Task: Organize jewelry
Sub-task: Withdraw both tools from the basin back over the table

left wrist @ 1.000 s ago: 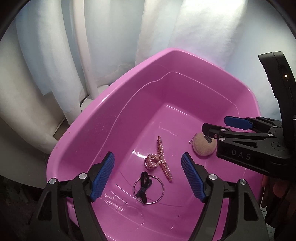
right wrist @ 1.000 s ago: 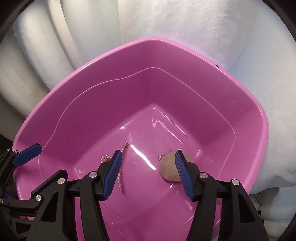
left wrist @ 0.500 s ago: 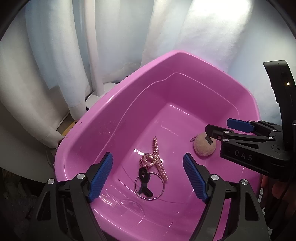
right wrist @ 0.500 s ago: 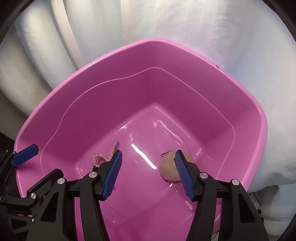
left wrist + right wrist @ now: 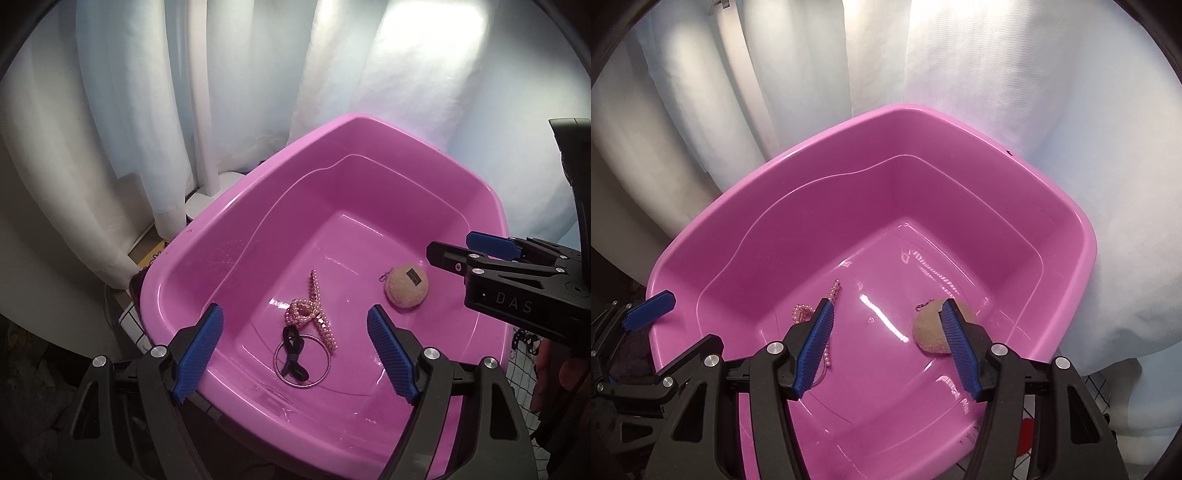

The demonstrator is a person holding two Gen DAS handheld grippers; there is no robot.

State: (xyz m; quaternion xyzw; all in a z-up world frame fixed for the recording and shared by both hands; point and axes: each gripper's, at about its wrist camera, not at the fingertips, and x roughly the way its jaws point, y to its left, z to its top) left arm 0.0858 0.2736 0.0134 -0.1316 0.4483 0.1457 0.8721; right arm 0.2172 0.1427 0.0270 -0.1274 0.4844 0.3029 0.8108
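Both grippers hang above a pink tub (image 5: 229,236), each with its jaws apart and nothing between them. Below the left gripper (image 5: 295,349), near the tub's front wall, lie a pearl hair clip (image 5: 319,308), a metal ring (image 5: 302,360) and a black bow (image 5: 293,354) across the ring, all touching. The right gripper (image 5: 886,345) hovers over bare floor, with a tan pompom (image 5: 929,330) just beside its right finger toward the tub's right wall.

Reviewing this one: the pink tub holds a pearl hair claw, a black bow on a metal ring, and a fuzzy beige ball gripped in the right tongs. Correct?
Not quite. The fuzzy beige ball lies loose on the floor of the pink tub; the left wrist view shows the right tongs clear of it. The rest stands.
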